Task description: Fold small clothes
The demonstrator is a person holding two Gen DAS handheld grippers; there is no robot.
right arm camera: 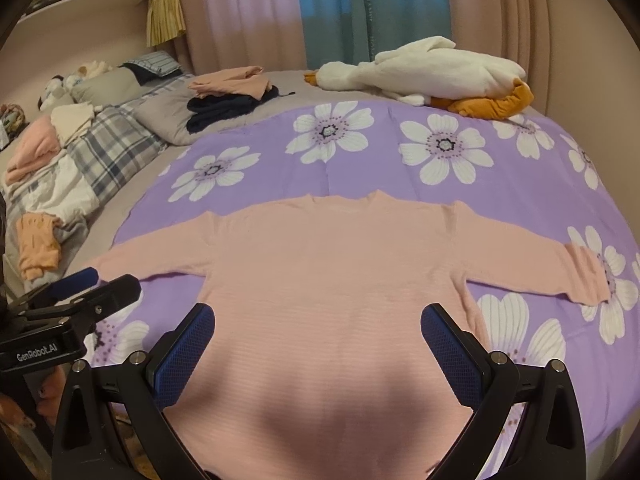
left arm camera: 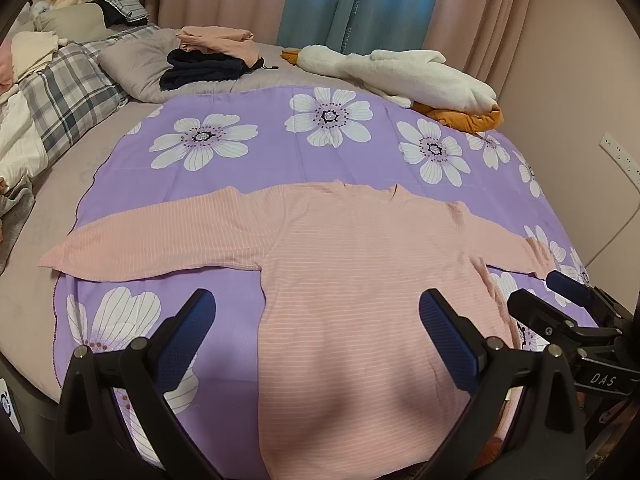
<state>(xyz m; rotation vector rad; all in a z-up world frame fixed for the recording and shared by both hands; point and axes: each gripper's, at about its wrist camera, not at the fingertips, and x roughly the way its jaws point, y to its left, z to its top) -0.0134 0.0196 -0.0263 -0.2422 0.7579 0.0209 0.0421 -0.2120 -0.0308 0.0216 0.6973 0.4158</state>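
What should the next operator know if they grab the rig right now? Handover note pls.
Left gripper: jaws open, empty, above the hem of the pink striped top.
Right gripper: jaws open, empty, also above the hem.
Top: spread flat on the purple floral sheet, both sleeves out sideways, no fold made.
Done: a pile of folded clothes sits at the far side near the goose plush.
Left: fold sleeves in, fold the body, add to the pile. More loose garments lie off to the left.
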